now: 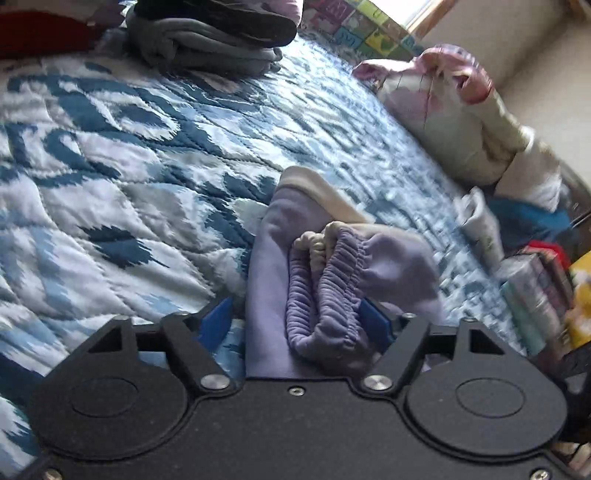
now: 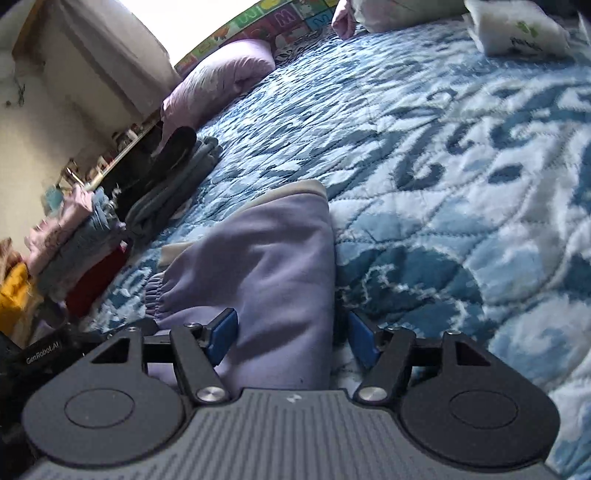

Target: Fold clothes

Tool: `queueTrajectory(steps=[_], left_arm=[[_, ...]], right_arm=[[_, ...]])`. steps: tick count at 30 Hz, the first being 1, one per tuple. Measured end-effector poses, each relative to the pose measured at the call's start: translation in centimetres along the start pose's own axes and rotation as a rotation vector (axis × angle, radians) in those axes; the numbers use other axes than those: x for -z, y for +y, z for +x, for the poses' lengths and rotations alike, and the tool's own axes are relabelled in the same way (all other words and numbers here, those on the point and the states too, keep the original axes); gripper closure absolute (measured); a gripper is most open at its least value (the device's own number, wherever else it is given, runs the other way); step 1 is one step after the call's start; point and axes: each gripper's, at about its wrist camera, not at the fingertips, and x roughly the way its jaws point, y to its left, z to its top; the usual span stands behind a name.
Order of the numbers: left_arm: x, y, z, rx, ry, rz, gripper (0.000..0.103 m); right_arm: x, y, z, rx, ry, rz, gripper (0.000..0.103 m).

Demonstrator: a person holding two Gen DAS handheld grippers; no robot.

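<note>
A lavender garment with a cream lining and a gathered elastic waistband lies folded on the blue-and-white quilt. My left gripper stands open around it, blue pads on either side of the bundle, the right pad partly hidden by the waistband. In the right wrist view the same garment lies between the spread blue fingers of my right gripper, which is open with cloth between the jaws and the quilt under it.
Folded grey and dark clothes lie at the far left of the bed, also in the right wrist view. A pink-and-white pillow bundle sits at the right. A lilac pillow and a white pack lie at the far edge. Clutter lines the bedside.
</note>
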Motion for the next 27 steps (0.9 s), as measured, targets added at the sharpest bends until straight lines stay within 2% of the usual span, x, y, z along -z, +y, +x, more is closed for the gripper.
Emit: queueTrajectory(steps=[2, 4, 7, 14, 16, 19, 23, 27], left_arm=[[-0.1, 0.1, 0.1, 0.009, 0.017, -0.002, 0.045], [-0.2, 0.2, 0.1, 0.023, 0.032, -0.008, 0.050], [-0.3, -0.3, 0.3, 0.013, 0.041, 0.021, 0.053], [-0.3, -0.6, 0.6, 0.025, 0.044, 0.031, 0.064], [-0.2, -0.8, 0.6, 0.028, 0.039, 0.040, 0.066], [-0.2, -0.9, 0.1, 0.041, 0.027, 0.039, 0.070], [-0.9, -0.8, -1.5, 0.083, -0.003, 0.005, 0.077], [-2.4, -1.2, -4.6, 0.117, -0.089, 0.003, 0.078]], right_arm=[[0.0, 0.7, 0.1, 0.026, 0.005, -0.058, 0.039], [0.1, 1.2, 0.2, 0.044, 0.006, -0.101, 0.039], [0.2, 1.5, 0.2, 0.051, 0.004, -0.133, 0.045], [0.6, 1.7, 0.4, 0.052, -0.010, -0.165, 0.050], [0.7, 1.8, 0.3, 0.042, -0.016, -0.167, 0.060], [0.8, 2.5, 0.0, 0.044, -0.037, -0.202, 0.068], [0.5, 3.5, -0.9, 0.029, -0.064, -0.234, 0.072], [-1.2, 5.5, -3.2, -0.035, -0.131, -0.253, 0.072]])
